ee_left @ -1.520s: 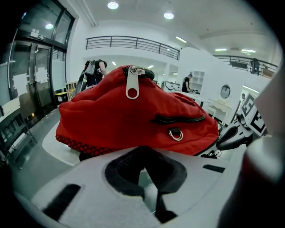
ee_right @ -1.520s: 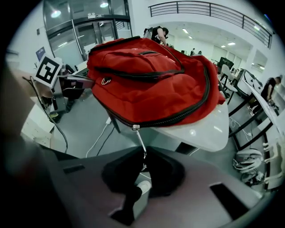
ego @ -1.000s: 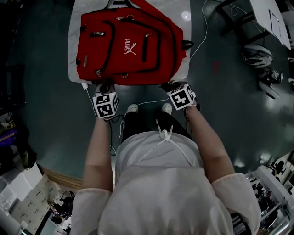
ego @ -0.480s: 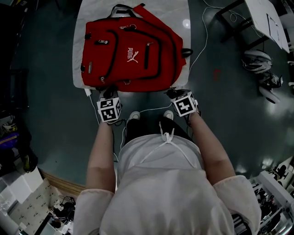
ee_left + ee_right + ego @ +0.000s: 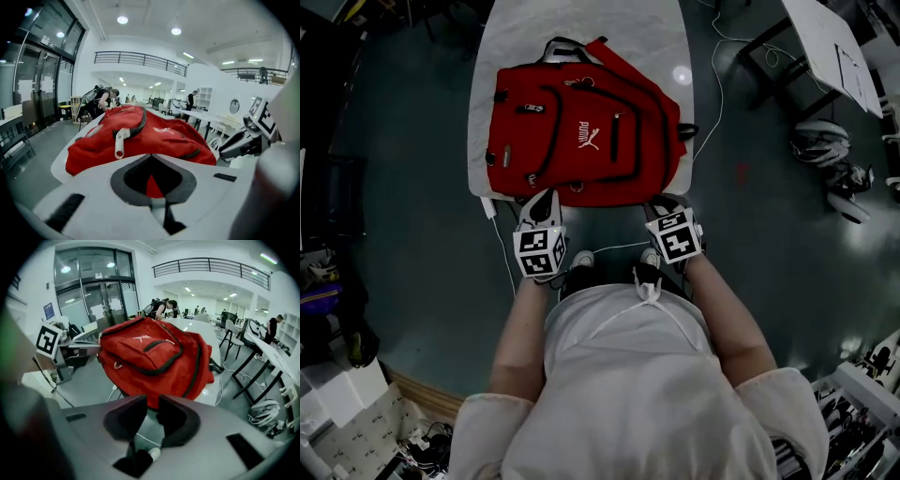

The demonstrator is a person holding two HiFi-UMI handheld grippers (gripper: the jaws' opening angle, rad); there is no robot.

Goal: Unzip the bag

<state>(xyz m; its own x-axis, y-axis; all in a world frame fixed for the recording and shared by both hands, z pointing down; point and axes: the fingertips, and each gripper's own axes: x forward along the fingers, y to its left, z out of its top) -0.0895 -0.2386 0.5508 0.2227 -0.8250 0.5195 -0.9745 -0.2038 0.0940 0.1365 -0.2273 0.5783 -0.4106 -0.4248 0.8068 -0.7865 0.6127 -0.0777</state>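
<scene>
A red backpack (image 5: 586, 141) with black zip lines lies flat on a white table (image 5: 581, 37), straps toward the far end. My left gripper (image 5: 542, 200) hovers over the bag's near left corner, its jaw tips meeting with nothing in them; in the left gripper view the bag (image 5: 140, 136) and a pale zip pull (image 5: 121, 143) lie just ahead. Over the near right corner, my right gripper (image 5: 664, 204) has just been opening. In the right gripper view a gap shows between its pads (image 5: 152, 401), nothing is between them, and the bag (image 5: 154, 357) lies beyond.
A white cable (image 5: 712, 84) trails off the table's right side onto the dark floor. Black desk legs (image 5: 769, 37) and helmets (image 5: 830, 141) lie to the right. Boxes and clutter (image 5: 347, 394) sit at the lower left. People stand far off in the hall.
Both grippers have risen from below the table's near edge and now hang over the bag's near corners. The head view has shifted, so the bag sits lower in it.
</scene>
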